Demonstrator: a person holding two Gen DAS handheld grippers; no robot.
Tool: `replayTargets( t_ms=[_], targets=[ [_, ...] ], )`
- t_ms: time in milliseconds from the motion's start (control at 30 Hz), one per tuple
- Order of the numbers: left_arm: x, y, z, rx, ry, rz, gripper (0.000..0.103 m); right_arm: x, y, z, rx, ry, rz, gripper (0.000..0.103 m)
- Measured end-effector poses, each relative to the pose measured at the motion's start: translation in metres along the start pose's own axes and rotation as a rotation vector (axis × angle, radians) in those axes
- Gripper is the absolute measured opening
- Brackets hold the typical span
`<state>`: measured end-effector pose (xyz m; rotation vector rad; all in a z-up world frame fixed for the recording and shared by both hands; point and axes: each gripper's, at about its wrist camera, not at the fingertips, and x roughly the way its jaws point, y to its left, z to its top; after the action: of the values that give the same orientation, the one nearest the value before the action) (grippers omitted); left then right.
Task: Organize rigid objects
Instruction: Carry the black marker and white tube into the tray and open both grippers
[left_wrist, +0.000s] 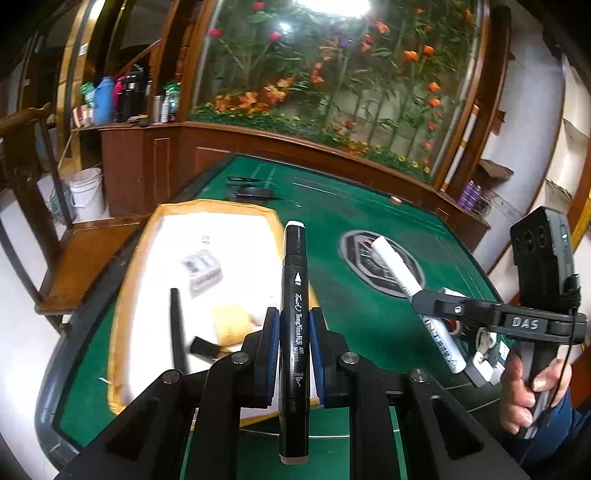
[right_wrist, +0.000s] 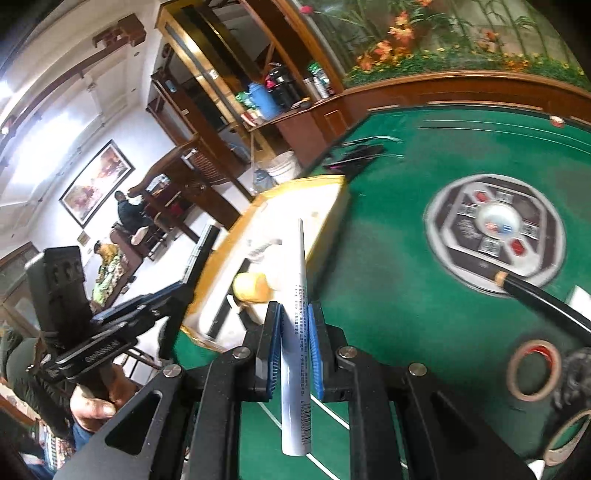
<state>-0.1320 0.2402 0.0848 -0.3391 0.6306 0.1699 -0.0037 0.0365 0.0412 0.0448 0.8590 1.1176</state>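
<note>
My left gripper (left_wrist: 294, 325) is shut on a black art marker (left_wrist: 293, 295) with a white cap end, held above the near right edge of a white tray (left_wrist: 162, 236) with a yellow rim. My right gripper (right_wrist: 295, 332) is shut on a white paint marker (right_wrist: 301, 332), held over the green table by the tray's corner (right_wrist: 332, 184). The right gripper also shows in the left wrist view (left_wrist: 428, 297), with the white marker (left_wrist: 402, 273) in it. In the tray lie a black pen (left_wrist: 177, 325), a small box (left_wrist: 201, 271) and a yellow roll (left_wrist: 231, 323).
The green felt table (left_wrist: 351, 221) has a round grey centre panel (right_wrist: 495, 232). Tape rolls (right_wrist: 533, 369) and a black pen (right_wrist: 546, 299) lie at the right. Dark items (left_wrist: 251, 190) lie at the table's far end. A wooden chair (left_wrist: 74, 258) stands left.
</note>
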Motion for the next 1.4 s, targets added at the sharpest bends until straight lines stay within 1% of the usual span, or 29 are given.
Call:
replayTargets(
  t_ms=[200, 300, 467, 600, 700, 800, 1033, 1133, 1267, 1400],
  targets=[
    [0.001, 0.034, -0.002, -0.05, 0.006, 0.042, 0.016, 0.027, 0.034, 0.016, 0.016, -0.008, 0.045, 0.014],
    [0.006, 0.045, -0.005, -0.065, 0.019, 0.067, 0.016, 0.044, 0.044, 0.022, 0.034, -0.009, 0.044, 0.014],
    [0.018, 0.066, -0.005, -0.095, 0.036, 0.102, 0.016, 0.076, 0.048, 0.023, 0.06, 0.026, 0.011, 0.014],
    [0.031, 0.076, -0.005, -0.109, 0.051, 0.132, 0.016, 0.1, 0.047, 0.018, 0.067, 0.059, -0.037, 0.014],
    [0.039, 0.078, -0.007, -0.094, 0.066, 0.162, 0.016, 0.11, 0.045, 0.015, 0.061, 0.078, -0.065, 0.014],
    [0.046, 0.082, -0.009, -0.099, 0.079, 0.162, 0.016, 0.118, 0.046, 0.011, 0.054, 0.101, -0.077, 0.014],
    [0.051, 0.081, -0.013, -0.077, 0.089, 0.208, 0.016, 0.131, 0.053, 0.002, 0.016, 0.132, -0.119, 0.014],
    [0.053, 0.082, -0.015, -0.078, 0.097, 0.209, 0.016, 0.134, 0.056, 0.0, -0.001, 0.132, -0.143, 0.014],
    [0.058, 0.074, -0.019, -0.043, 0.105, 0.25, 0.016, 0.136, 0.06, 0.0, -0.024, 0.128, -0.156, 0.014],
    [0.059, 0.071, -0.023, -0.029, 0.105, 0.274, 0.016, 0.138, 0.063, 0.0, -0.053, 0.131, -0.172, 0.015]
  ],
)
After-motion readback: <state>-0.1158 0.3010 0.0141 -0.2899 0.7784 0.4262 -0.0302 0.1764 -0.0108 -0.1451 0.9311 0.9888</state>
